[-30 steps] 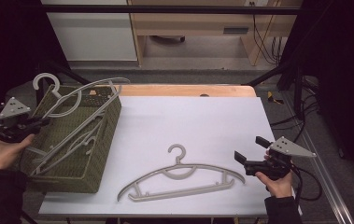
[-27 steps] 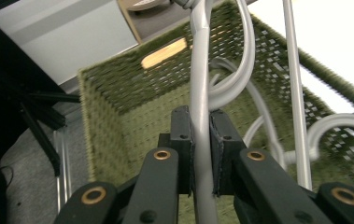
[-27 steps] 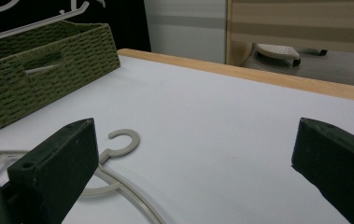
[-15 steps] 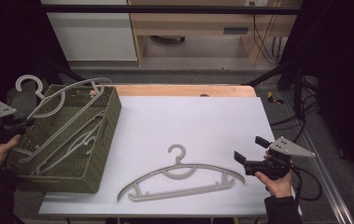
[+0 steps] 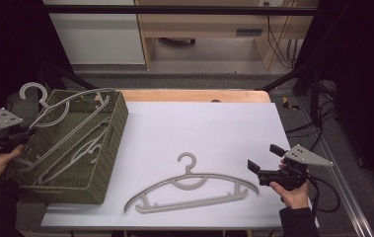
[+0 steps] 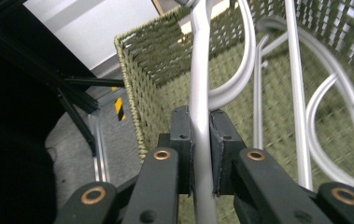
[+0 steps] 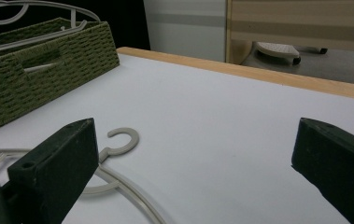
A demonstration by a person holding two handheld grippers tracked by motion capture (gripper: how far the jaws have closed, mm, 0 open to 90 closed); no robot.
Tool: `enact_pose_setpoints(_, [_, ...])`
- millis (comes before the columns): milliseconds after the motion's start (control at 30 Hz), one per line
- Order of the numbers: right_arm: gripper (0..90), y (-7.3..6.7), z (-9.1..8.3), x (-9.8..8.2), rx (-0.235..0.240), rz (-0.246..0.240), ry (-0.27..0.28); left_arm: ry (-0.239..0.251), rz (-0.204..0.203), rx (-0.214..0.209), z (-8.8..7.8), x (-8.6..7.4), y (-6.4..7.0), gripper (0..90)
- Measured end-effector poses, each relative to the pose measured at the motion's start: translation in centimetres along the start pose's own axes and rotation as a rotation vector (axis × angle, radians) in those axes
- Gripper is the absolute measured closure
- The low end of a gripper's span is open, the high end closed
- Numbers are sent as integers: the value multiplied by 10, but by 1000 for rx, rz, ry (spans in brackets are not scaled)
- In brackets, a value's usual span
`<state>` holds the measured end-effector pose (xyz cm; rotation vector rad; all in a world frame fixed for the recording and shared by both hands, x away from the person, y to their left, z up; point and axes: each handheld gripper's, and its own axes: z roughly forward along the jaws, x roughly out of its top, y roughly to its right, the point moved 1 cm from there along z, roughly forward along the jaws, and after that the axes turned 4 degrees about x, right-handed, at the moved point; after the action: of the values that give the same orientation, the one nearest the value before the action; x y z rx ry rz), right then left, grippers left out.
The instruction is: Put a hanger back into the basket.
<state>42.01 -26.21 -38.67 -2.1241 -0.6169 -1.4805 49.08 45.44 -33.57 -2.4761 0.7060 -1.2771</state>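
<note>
Left gripper [image 5: 8, 132] at the table's 9 o'clock edge, jaws clenched on the bar of a grey plastic hanger [image 5: 71, 106]; seen in the left gripper view with both pads pressed against that bar [image 6: 200, 116]. Compared with half a second ago, hanger hook [image 5: 32, 92] and gripper shifted back rightward and slightly down, toward the basket's rim. Hanger lying tilted across the top of the green woven basket [image 5: 106, 168], hook poking out past the basket's 10 o'clock corner. More grey hangers [image 5: 78, 150] lying inside the basket, unmoved.

Right gripper [image 5: 266, 163] at 4 o'clock on the white table surface [image 5: 214, 123], jaws released and spread wide, nothing between them; unchanged from both earlier frames. Loose grey hanger [image 5: 194, 187] flat on the table at 6 o'clock, its right end just beside the right gripper's near jaw, hook toward 12 o'clock, in the same spot as before.
</note>
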Motion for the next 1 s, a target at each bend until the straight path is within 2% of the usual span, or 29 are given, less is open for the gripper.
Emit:
enact_pose_setpoints(200, [9, -1, 1, 0, 2, -3, -3, -21, 1, 6, 7, -7, 5, 818])
enact_pose_setpoints(233, [9, -1, 1, -1, 2, -1, -5, -48, 14, 19, 12, -10, 8, 817])
enact_pose_setpoints(267, [9, -1, 2, -1, 3, -1, -6, -50, 4, 20, 15, -12, 10, 817])
enact_pose_setpoints(467, [9, -1, 1, -1, 2, -2, -4, -66, 16, 3, 23, -17, 21, 816])
enact_pose_setpoints(500, [9, -1, 2, -1, 5, -3, -6, -58, 12, -13, 24, -18, 26, 815])
enact_pose_setpoints(533, [9, -1, 2, -1, 5, -3, -6, -58, 12, -13, 24, -18, 26, 816])
enact_pose_setpoints(567, [9, -2, 2, 0, 6, -2, -4, -55, 7, -34, 23, -18, 31, 815])
enact_pose_setpoints(633, [9, -2, 2, 0, 6, -2, -4, -52, 4, -37, 22, -19, 33, 813])
enact_pose_setpoints(700, [9, -2, 2, 0, 4, -2, -4, -35, -6, -64, 15, -19, 37, 807])
enact_pose_setpoints(733, [9, -2, 2, 0, 4, -2, -4, -35, -6, -64, 15, -19, 37, 801])
enact_pose_setpoints(800, [9, -2, 1, 0, 3, -3, -1, -25, -14, -108, 10, -19, 41, 789])
enact_pose_setpoints(833, [9, -3, 1, 0, 3, -3, 0, -22, -7, -147, 5, -18, 47, 784])
enact_pose_setpoints(867, [9, -3, 0, 1, 5, -5, 1, -22, -7, -147, 5, -18, 47, 779])
enact_pose_setpoints(933, [9, -2, 0, 1, 5, -6, 2, -35, 7, -180, 2, -17, 55, 776])
enact_pose_setpoints(1000, [9, -2, -1, 1, 5, -6, 3, -66, 40, -205, 0, -16, 64, 771])
